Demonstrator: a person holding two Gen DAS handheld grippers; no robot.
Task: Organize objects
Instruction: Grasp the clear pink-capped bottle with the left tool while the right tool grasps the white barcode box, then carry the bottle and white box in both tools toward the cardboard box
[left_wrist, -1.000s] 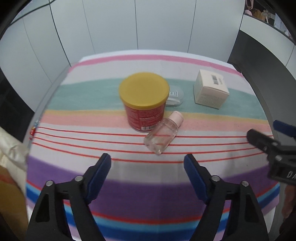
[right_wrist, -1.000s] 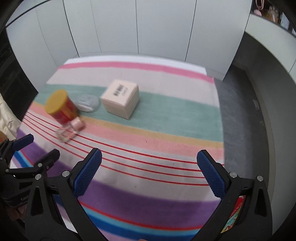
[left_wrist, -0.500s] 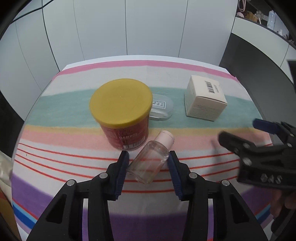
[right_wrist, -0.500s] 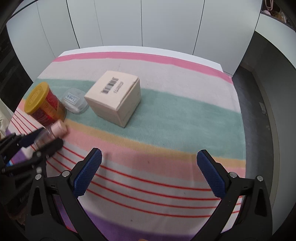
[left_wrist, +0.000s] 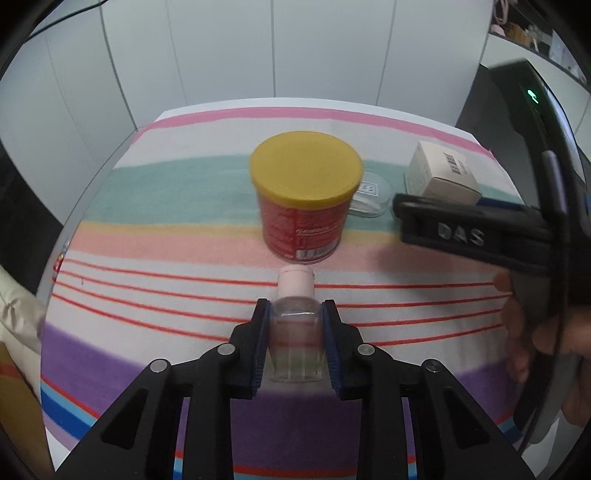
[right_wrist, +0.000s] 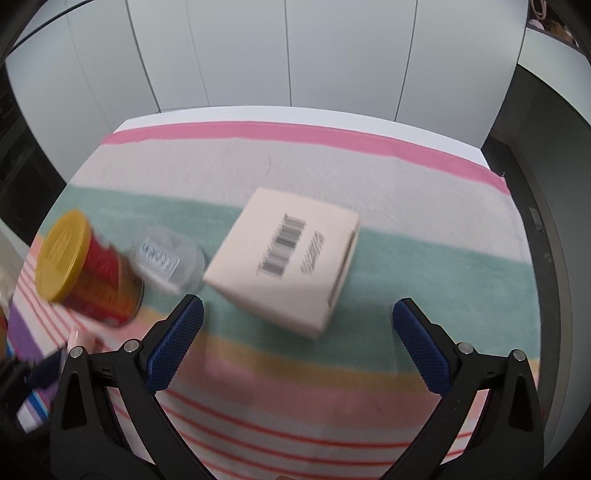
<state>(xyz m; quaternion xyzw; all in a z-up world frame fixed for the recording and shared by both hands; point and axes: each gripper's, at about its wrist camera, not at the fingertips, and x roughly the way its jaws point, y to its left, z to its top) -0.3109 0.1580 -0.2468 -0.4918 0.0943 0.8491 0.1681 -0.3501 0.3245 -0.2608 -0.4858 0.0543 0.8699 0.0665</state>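
Note:
My left gripper (left_wrist: 295, 317) is shut on a small clear bottle (left_wrist: 294, 332) with a pink cap, its cap pointing away toward a red can with a yellow lid (left_wrist: 306, 199). The can also shows in the right wrist view (right_wrist: 85, 269). My right gripper (right_wrist: 295, 325) is open and empty, its fingers on either side of a cream box with a barcode (right_wrist: 286, 258), just short of it. The box shows at the right of the left wrist view (left_wrist: 441, 177), partly hidden by the right gripper's body.
A small clear lidded container (left_wrist: 371, 194) lies between the can and the box, also in the right wrist view (right_wrist: 168, 258). All rest on a striped cloth (left_wrist: 166, 184) over a table. White wall panels stand behind. A cream bag (left_wrist: 18, 317) sits at the left edge.
My left gripper has closed on the clear bottle and turned it straight. My right gripper has moved forward toward the cream box, which now looms larger between its fingers.

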